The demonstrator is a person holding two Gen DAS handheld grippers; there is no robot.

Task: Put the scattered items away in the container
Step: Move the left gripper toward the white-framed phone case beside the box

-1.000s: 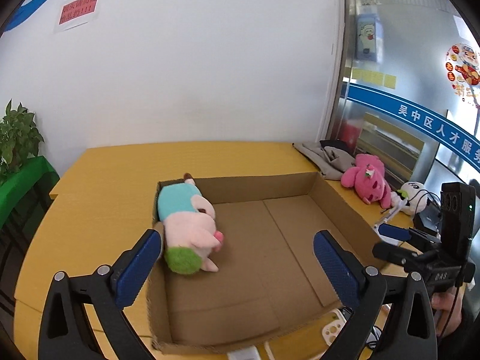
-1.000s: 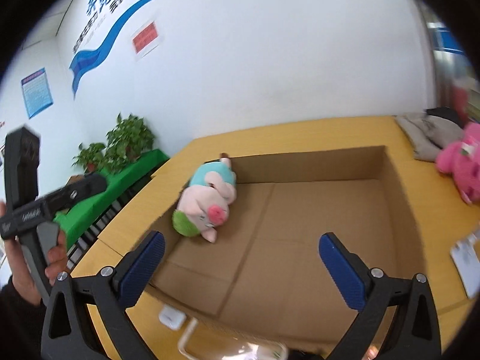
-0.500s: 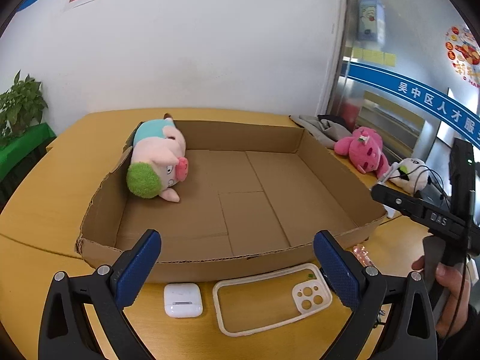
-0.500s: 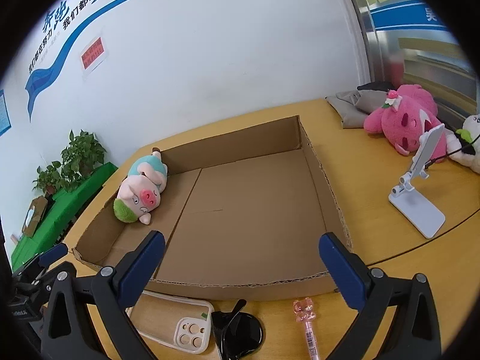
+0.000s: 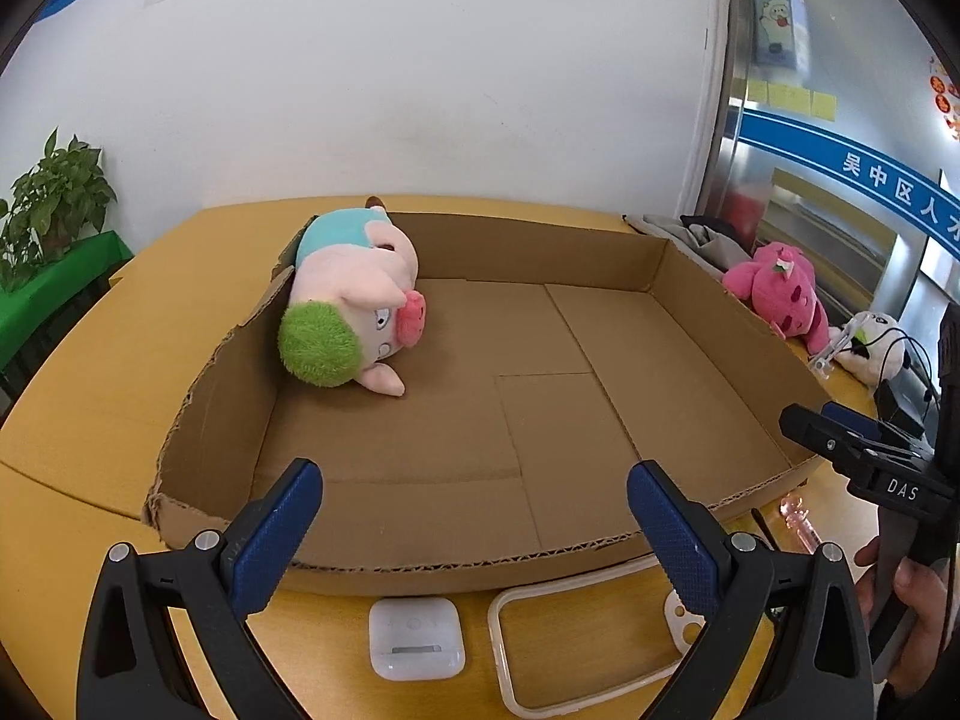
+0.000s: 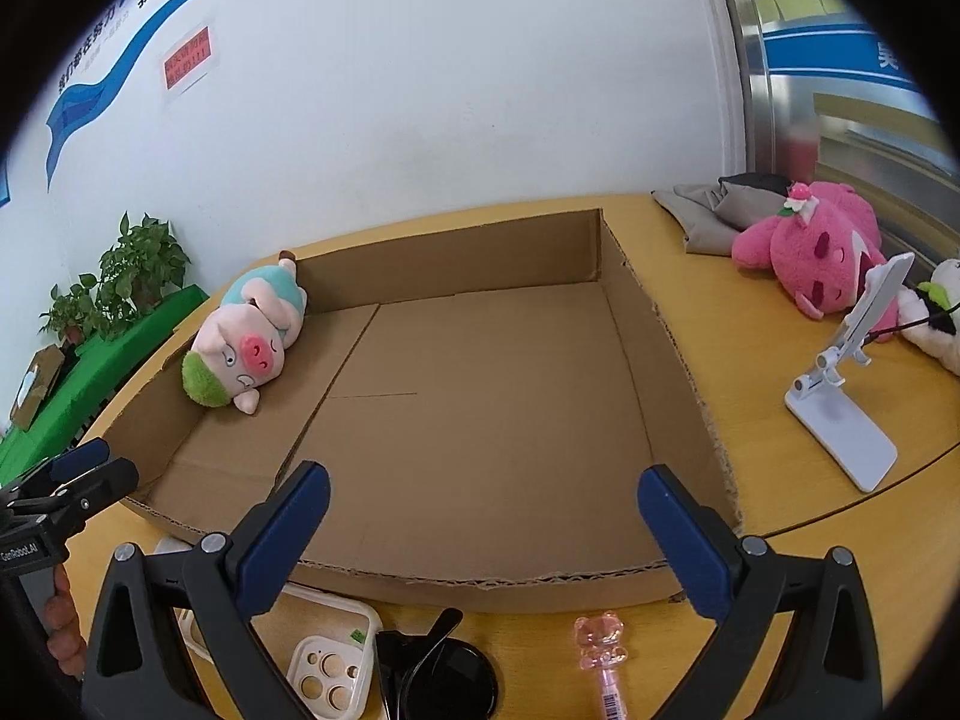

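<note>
A shallow cardboard box (image 5: 708, 294) (image 6: 672, 354) lies on the yellow table with a pig plush (image 5: 354, 306) (image 6: 243, 339) in its far left corner. In front of its near wall lie a white earbud case (image 5: 416, 645), a clear phone case (image 5: 570, 642) (image 6: 324, 672), black sunglasses (image 6: 438, 672) and a pink bear-topped pen (image 6: 603, 660). My left gripper (image 5: 474, 534) is open and empty above the earbud case and phone case. My right gripper (image 6: 483, 540) is open and empty above the sunglasses and pen.
A pink plush (image 6: 822, 246), a white plush (image 5: 873, 342), grey cloth (image 6: 714, 210) and a white phone stand (image 6: 840, 408) sit right of the box. Potted plants (image 6: 114, 288) stand on a green shelf at left. A white wall is behind.
Both grippers have pulled back and dropped from over the box to its near side, bringing the small items on the table into view. Both stayed open.
</note>
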